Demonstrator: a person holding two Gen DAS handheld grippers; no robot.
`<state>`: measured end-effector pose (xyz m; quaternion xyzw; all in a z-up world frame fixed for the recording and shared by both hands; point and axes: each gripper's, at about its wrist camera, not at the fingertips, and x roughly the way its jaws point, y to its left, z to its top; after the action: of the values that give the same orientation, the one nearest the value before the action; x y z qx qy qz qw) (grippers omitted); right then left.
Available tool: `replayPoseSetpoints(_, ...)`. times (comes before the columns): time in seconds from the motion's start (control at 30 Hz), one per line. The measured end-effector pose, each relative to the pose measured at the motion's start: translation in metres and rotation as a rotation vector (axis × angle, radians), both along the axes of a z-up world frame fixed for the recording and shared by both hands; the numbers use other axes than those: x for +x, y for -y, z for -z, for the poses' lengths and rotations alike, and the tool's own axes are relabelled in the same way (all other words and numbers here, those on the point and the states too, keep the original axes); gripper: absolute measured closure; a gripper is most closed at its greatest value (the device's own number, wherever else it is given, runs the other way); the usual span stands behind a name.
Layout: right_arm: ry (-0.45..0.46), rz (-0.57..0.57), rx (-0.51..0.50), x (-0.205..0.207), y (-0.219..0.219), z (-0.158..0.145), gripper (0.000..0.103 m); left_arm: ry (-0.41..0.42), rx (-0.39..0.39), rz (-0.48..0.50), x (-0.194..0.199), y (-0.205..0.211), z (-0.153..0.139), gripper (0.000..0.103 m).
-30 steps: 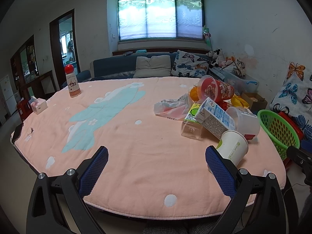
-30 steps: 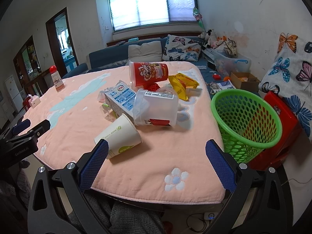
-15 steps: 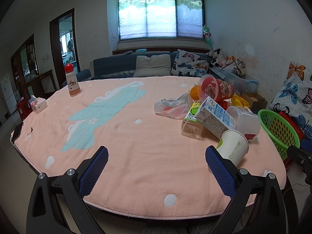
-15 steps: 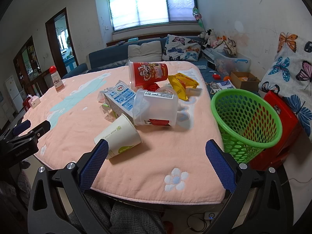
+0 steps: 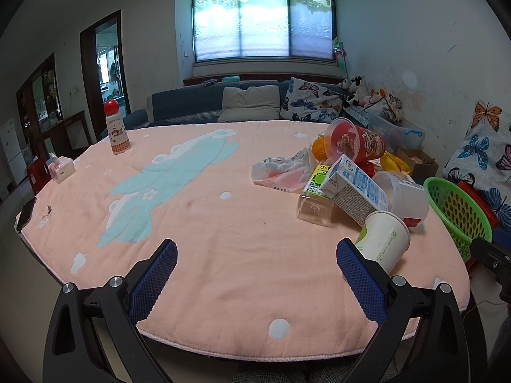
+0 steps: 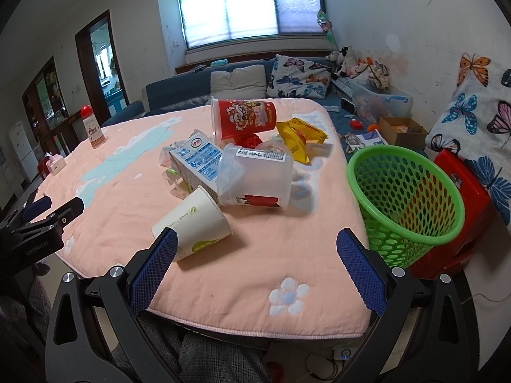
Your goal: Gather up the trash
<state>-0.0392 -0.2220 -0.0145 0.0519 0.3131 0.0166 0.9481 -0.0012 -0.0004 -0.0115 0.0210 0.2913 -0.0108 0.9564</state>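
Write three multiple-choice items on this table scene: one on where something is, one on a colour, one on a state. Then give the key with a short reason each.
1. Where is the basket?
A. Off the table's edge, beside a red stool
B. In the middle of the table
C. On the sofa

2. What colour is the basket?
A. Blue
B. Green
C. White

3. How does the white paper cup lie?
A. Upright
B. Stacked inside the red cup
C. On its side on the cloth

Key: 1 A, it stands beyond the pink cloth, against the red stool. 2 B, its mesh wall is bright green. 3 C, its open mouth faces sideways, near the milk carton.
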Motion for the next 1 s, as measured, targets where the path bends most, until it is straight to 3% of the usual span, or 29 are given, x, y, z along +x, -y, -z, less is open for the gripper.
replayPoseSetpoints(1.0, -0.035, -0.046, -0.018, 0.038, 0.015, -0.001, 0.005, -0.062, 0.001, 0.037, 0.037, 0.01, 0.005, 0.006)
